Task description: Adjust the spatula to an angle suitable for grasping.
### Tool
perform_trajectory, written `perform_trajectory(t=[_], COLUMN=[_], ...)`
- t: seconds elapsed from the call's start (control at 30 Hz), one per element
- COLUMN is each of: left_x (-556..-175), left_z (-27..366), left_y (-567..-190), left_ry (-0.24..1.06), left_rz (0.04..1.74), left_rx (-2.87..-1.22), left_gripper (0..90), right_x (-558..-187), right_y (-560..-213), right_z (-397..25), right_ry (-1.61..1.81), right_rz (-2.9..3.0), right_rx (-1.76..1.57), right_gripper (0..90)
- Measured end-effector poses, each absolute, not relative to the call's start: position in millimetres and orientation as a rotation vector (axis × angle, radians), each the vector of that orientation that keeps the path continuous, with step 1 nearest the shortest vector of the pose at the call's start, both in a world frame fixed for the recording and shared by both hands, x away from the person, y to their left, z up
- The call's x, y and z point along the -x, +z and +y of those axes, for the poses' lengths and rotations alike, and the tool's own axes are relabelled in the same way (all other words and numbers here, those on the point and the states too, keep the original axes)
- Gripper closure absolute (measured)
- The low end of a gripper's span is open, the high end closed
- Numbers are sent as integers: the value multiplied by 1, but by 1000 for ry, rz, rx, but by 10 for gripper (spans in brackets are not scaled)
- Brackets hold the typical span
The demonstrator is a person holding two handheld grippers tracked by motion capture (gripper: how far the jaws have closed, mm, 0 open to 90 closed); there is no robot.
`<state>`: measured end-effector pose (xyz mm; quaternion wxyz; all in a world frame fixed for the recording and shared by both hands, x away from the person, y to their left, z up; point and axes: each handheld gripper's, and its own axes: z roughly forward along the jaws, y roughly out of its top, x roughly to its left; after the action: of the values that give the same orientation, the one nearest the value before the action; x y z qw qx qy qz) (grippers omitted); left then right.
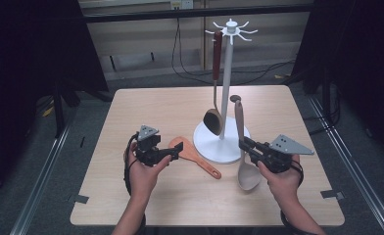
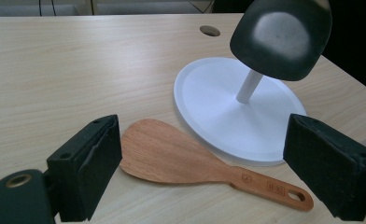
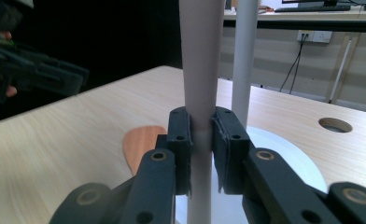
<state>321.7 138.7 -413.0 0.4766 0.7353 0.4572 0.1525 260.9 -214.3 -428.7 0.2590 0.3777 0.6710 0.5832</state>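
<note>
Right gripper (image 1: 245,145): its two black jaws are squeezed tight on the handle of the pale spoon (image 1: 244,161), at about 4 o'clock on the table (image 1: 146,105).
Pale spoon: it stands almost straight up, bowl end down and touching the table, just beside the white stand (image 1: 224,98) at its 4 o'clock.
Left gripper (image 1: 176,152): its jaws are wide apart and hold nothing. It sits at about 7 o'clock on the table, pointing at the wooden spatula (image 1: 192,154).
Wooden spatula: it lies flat on the table, between the left gripper and the stand's round base, its handle toward 4 o'clock.
Dark ladle (image 1: 214,88): it hangs from a hook at the top of the white stand, bowl down over the base.
</note>
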Motion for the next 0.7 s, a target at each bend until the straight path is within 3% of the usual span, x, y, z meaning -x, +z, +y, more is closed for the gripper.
perform_trajectory(t=[0.37,0.7], left_x=[-322,-322], left_z=[140,140], left_y=[-412,-412], left_ry=[377,374], left_rz=[1111,1114], left_rx=[-1807,-1799], left_gripper=[115,115], right_x=[-262,-255], right_y=[-421,-401], right_z=[-205,-190], right_ry=[1648,1500], right_rz=[1690,1612], right_rx=[-1054,-1036], right_gripper=[787,787])
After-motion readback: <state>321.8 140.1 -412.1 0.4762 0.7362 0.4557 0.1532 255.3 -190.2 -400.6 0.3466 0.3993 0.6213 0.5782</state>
